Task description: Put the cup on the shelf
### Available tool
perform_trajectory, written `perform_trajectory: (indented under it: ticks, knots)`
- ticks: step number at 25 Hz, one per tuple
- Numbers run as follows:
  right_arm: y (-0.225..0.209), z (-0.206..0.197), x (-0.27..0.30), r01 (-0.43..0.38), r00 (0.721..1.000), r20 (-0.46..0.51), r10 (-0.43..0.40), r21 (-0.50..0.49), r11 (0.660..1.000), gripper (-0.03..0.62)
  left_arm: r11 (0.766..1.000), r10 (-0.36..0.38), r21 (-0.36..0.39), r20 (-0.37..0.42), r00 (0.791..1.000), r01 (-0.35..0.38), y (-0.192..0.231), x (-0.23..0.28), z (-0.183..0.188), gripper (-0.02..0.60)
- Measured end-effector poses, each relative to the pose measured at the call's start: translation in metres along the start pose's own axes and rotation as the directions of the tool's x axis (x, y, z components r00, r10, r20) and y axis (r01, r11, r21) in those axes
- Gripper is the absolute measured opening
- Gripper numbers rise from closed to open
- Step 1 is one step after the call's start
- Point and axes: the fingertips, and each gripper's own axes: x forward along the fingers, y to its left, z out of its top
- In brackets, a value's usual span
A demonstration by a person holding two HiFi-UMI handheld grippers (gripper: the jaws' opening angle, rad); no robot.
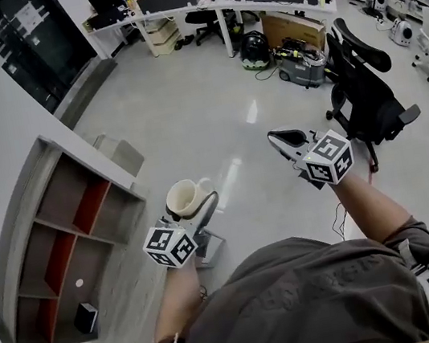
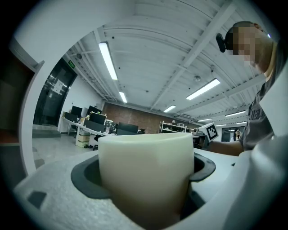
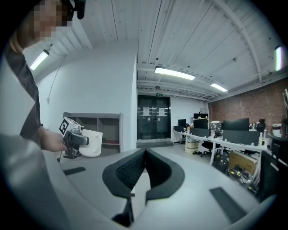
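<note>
Cup up in my left tongs, shelf off to their left!

My left tongs (image 1: 202, 206) stood wide and were clamped on the cream cup (image 1: 186, 198), a pad pressed against each side. The cup sat upright between them with its mouth up, carried in the air over the grey floor (image 1: 214, 118). It was clear of the shelf (image 1: 54, 234), which stood to the left of those tongs against the white wall. The shelf was grey with red-backed compartments, and a small dark box (image 1: 85, 317) sat in one of them. My right tongs (image 1: 279, 141) were out to the right, well apart from the left pair. Their jaws were closed together with nothing between them. A black office chair (image 1: 368, 92) stood beyond the right tongs, further right.
</note>
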Motion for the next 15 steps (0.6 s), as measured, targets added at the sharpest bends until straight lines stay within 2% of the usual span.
perform_trajectory:
  ticks: [3,9,15]
  knots:
    - [0.006,0.003,0.01,0.023,1.0,0.007,-0.023,0.025,0.999,-0.009,1.0,-0.022,0.011,-0.018,1.0,0.023,0.014,-0.006,0.003,0.434]
    - [0.016,0.013,0.032,0.045,0.999,0.008,-0.045,0.016,0.999,-0.009,0.999,-0.033,0.019,-0.013,0.999,0.033,0.038,-0.019,0.012,0.433]
    - [0.035,0.022,0.073,-0.01,1.0,0.001,0.01,-0.012,1.0,-0.009,0.999,0.029,0.013,0.005,1.0,-0.029,0.069,-0.045,0.015,0.434]
